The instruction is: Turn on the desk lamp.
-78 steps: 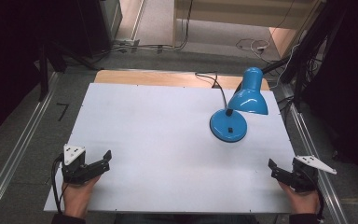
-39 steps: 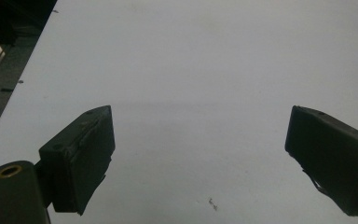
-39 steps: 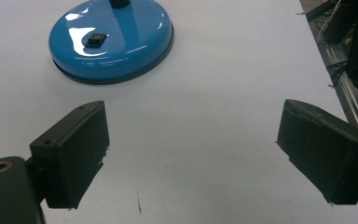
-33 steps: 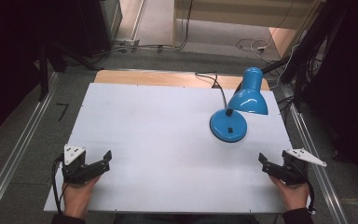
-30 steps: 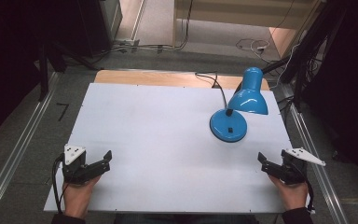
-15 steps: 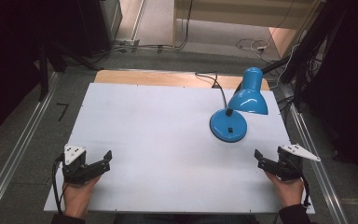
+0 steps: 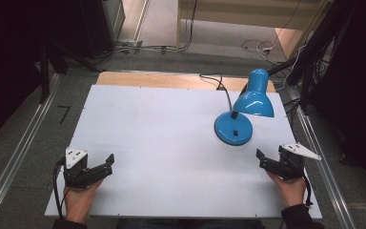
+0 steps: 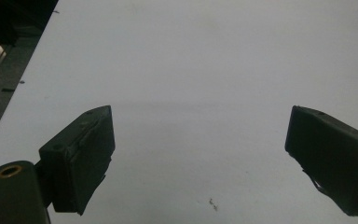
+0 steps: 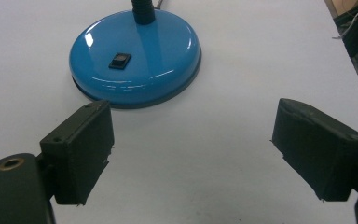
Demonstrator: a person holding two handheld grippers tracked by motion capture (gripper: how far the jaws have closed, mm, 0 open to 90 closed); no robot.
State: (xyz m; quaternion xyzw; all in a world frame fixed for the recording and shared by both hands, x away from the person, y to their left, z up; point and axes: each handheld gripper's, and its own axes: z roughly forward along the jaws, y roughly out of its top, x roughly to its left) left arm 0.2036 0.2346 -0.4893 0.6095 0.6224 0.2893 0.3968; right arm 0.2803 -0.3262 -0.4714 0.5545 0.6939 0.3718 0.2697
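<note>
Since earlier, right gripper point(image 7: 259, 156) had crept inward and forward from the desk's right edge toward the blue lamp point(image 7: 242, 112); left gripper point(image 7: 108, 161) had not shifted. Lamp stood at the right rear of the white desk point(image 7: 162, 129), round base point(image 9: 135, 56) flat, black switch point(image 9: 120, 60) on top, cord point(image 7: 214, 78) running off the back. Right fingers point(image 9: 79, 149) gaped wide, holding nothing, just short of the base, bare desk between. Left fingers point(image 8: 81, 156) likewise wide apart and empty, near the front left corner, well apart from the lamp.
</note>
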